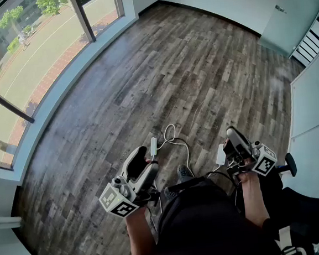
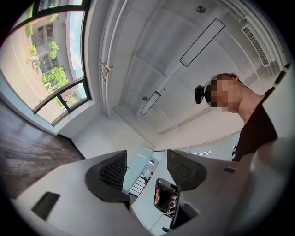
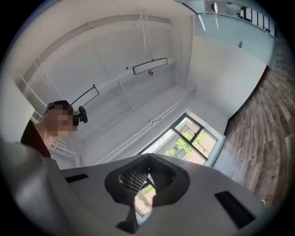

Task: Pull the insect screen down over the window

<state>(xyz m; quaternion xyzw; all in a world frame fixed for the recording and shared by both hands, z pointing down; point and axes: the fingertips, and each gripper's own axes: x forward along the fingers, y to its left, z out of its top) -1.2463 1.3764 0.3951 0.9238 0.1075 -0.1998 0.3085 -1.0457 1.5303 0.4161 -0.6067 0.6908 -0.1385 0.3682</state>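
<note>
1. Head view: the person stands on a wood floor (image 1: pixel 171 67), both grippers held low in front of the body and pointing up. The left gripper (image 1: pixel 145 157) and right gripper (image 1: pixel 232 135) touch nothing. The window (image 1: pixel 10 65) runs along the upper left, well apart from both grippers. No insect screen shows over the glass, and its pull bar or handle is not in view here.

2. Left gripper view: the camera looks up at the ceiling. The left gripper's (image 2: pixel 146 159) jaws stand a little apart, with only the far room visible in the gap between them — they hold nothing. The window (image 2: pixel 50 64) sits at the upper left, clear glass with trees and buildings beyond.

3. Right gripper view: the right gripper's (image 3: pixel 148 177) jaws are closed together on nothing. The window (image 3: pixel 186 140) appears just above them in the picture but far off across the room, its panes uncovered.

4. Progress, as I judge it: nothing is done yet — the screen looks to be up, out of sight. Left to do: walk to the window, find the screen's lower edge, grip it and draw it down.
</note>
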